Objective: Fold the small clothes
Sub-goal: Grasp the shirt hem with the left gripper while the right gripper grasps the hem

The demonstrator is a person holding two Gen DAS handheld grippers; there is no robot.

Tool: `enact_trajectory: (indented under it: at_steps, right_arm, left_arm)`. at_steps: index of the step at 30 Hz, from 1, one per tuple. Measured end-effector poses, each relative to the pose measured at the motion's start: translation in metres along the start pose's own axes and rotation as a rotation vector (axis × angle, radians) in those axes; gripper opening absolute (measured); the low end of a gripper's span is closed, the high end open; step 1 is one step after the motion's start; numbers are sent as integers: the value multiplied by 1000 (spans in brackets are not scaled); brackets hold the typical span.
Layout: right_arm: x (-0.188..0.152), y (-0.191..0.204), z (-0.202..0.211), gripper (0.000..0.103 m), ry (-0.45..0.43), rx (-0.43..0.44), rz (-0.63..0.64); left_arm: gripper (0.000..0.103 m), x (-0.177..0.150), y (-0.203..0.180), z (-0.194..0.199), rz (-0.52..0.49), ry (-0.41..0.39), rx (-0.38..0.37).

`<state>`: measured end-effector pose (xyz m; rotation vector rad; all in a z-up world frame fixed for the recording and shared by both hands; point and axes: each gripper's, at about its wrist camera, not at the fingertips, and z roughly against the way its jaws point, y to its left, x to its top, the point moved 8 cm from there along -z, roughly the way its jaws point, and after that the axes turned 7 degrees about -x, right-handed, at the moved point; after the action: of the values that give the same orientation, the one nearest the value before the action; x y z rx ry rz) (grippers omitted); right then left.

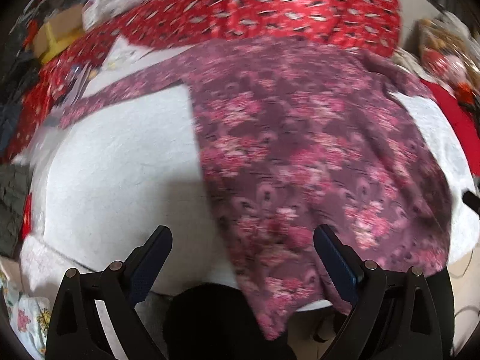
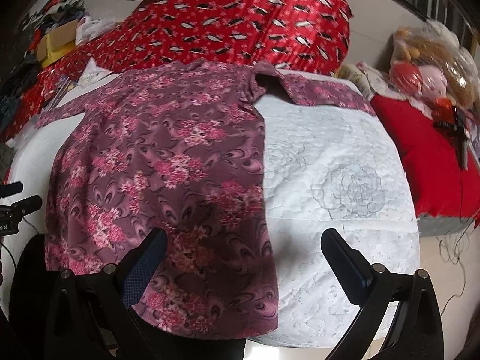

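A mauve long-sleeved top with pink flowers [image 1: 300, 156] lies spread flat on a white quilted surface [image 1: 120, 165], its hem hanging over the near edge. It also shows in the right wrist view [image 2: 168, 174]. One sleeve [image 1: 126, 90] stretches to the left, the other [image 2: 324, 93] to the right. My left gripper [image 1: 243, 237] is open above the top's lower left edge, holding nothing. My right gripper [image 2: 244, 240] is open above the top's lower right edge, holding nothing. The left gripper shows at the left edge of the right wrist view [image 2: 18, 201].
A red patterned cloth [image 2: 240, 27] is heaped behind the top. A red cushion [image 2: 426, 162] and bagged soft toys [image 2: 429, 60] are at the right. Boxes and clutter [image 1: 57, 33] are at the far left. The white quilt [image 2: 345, 180] extends right of the top.
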<state>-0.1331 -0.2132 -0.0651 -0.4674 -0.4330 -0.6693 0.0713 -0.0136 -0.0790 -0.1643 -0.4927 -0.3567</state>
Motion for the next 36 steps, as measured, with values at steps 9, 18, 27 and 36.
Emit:
enact_trajectory:
  at_steps: [9, 18, 27, 36]
  right_arm:
    - [-31, -26, -52, 94, 193, 20, -96]
    - [-32, -2, -36, 4, 177, 169, -9]
    - [-19, -33, 13, 4, 59, 259, -127]
    - [-37, -33, -31, 10, 203, 190, -139]
  left_arm:
    - [65, -17, 6, -58, 53, 236, -60]
    - [5, -6, 10, -45, 107, 288, -116]
    - [5, -24, 56, -14, 203, 293, -41]
    - [8, 30, 29, 17, 98, 151, -15]
